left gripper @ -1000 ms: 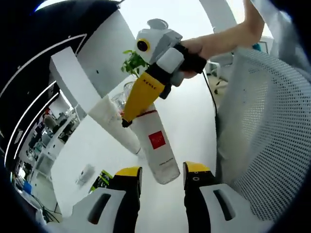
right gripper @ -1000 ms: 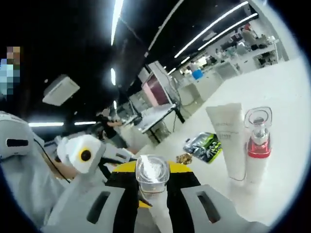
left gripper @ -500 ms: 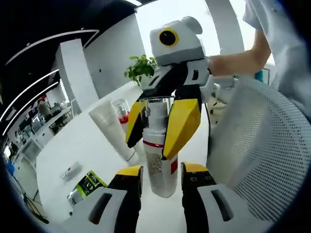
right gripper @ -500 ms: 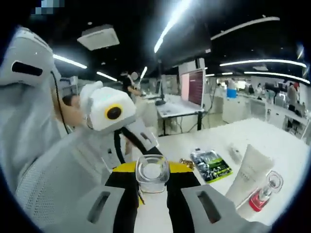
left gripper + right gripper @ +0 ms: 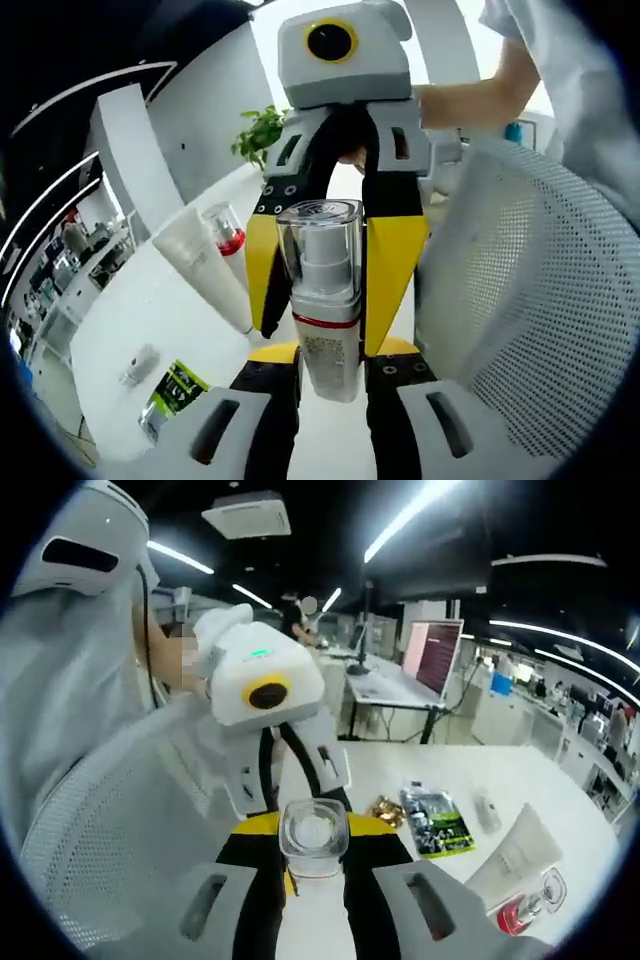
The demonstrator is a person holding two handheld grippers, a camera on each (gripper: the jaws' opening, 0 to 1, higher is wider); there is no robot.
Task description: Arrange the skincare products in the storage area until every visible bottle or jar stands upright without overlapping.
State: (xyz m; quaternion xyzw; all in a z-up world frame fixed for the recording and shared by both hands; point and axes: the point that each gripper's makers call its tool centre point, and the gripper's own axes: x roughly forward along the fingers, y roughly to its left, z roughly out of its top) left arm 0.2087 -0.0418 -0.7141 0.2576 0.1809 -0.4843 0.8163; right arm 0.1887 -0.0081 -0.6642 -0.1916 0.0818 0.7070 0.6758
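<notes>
White mesh chair back (image 5: 530,300) close on one side of bottle. White squeeze tube (image 5: 205,265) and red-collared clear-capped pump bottle (image 5: 225,232) upright on white table (image 5: 120,320); green-black sachet (image 5: 175,388) flat nearby. White pump bottle with clear cap and red band (image 5: 325,300) upright, between both grippers: right gripper (image 5: 335,300) clamped on its upper body; left gripper (image 5: 330,365) jaws flank its base, contact unclear.

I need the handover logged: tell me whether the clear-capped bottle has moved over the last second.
Yes. In the left gripper view the clear-capped bottle went from tilted to upright and shifted away from the white tube, toward the mesh chair, held by the right gripper.
</notes>
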